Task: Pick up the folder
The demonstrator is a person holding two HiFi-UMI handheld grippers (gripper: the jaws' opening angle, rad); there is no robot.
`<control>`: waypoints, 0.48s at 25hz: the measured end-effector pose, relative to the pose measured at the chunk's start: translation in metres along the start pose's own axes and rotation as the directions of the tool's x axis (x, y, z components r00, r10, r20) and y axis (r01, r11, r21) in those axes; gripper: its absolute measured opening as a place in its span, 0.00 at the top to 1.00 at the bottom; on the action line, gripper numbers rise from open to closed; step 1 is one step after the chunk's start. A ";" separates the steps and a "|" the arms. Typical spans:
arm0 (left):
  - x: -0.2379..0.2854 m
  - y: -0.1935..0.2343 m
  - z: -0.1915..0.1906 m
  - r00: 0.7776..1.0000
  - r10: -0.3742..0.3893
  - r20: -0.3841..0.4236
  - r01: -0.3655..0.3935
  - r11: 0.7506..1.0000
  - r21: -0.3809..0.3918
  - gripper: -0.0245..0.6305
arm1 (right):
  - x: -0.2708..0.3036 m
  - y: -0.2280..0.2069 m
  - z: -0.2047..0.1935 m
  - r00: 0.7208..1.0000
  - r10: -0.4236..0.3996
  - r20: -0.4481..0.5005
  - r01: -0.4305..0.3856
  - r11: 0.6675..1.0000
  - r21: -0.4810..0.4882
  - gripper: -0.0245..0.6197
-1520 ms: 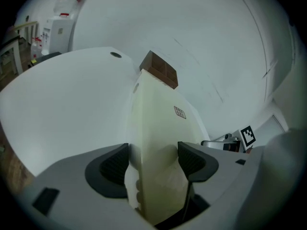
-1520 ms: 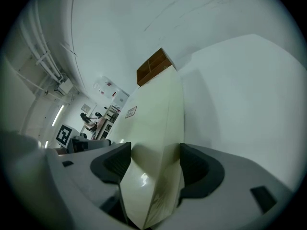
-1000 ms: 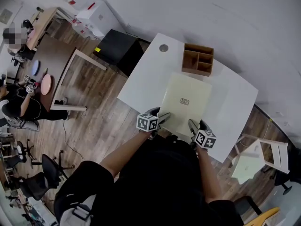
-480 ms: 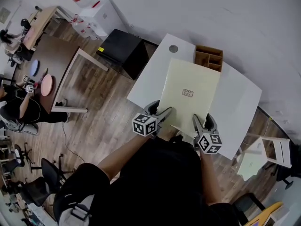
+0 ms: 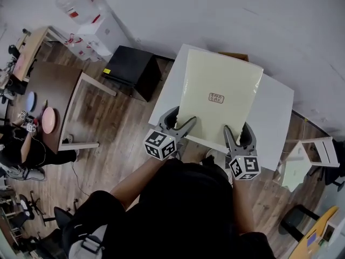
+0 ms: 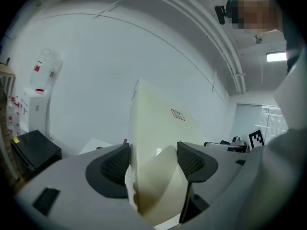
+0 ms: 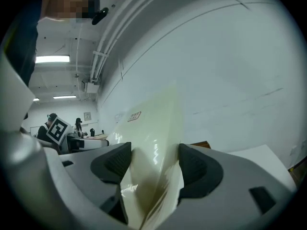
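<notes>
Left gripper (image 5: 182, 123): we clamp the folder (image 5: 218, 99) by its near edge | right gripper (image 5: 237, 131): clenched on that same edge, alongside | folder: rises tilted ahead of both grippers, seemingly off the white table (image 5: 275, 117) | progress: we judge pick-up essentially done; only steady holding remains.

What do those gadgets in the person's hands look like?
The left gripper and right gripper are grey plastic, each with two curved jaws lined by dark textured pads. Each carries a cube of black-and-white square markers. The person wears a black top.
</notes>
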State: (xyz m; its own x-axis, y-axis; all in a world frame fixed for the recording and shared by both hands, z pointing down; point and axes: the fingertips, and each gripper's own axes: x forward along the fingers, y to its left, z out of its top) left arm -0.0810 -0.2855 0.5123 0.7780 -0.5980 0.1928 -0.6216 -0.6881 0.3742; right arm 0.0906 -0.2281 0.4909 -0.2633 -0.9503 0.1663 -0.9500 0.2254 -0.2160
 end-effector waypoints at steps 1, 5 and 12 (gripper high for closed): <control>-0.001 -0.002 0.007 1.000 -0.020 0.005 0.020 1.000 0.010 0.47 | -0.003 0.004 0.008 1.000 -0.013 0.020 0.014 1.000 -0.014 0.47; -0.005 -0.012 0.029 0.995 -0.089 0.033 0.087 0.995 0.049 0.47 | -0.018 0.017 0.032 0.994 -0.057 0.089 0.065 0.995 -0.079 0.47; -0.004 -0.023 0.026 0.984 -0.177 0.019 0.174 0.978 0.113 0.47 | -0.040 0.029 0.034 0.978 -0.144 0.152 0.171 0.968 -0.185 0.47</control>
State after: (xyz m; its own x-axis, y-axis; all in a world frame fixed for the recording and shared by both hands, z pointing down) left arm -0.0717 -0.2782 0.4791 0.8737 -0.4746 0.1062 -0.4834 -0.8234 0.2972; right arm 0.0791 -0.1904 0.4452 -0.0953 -0.9943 0.0479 -0.9954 0.0953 -0.0031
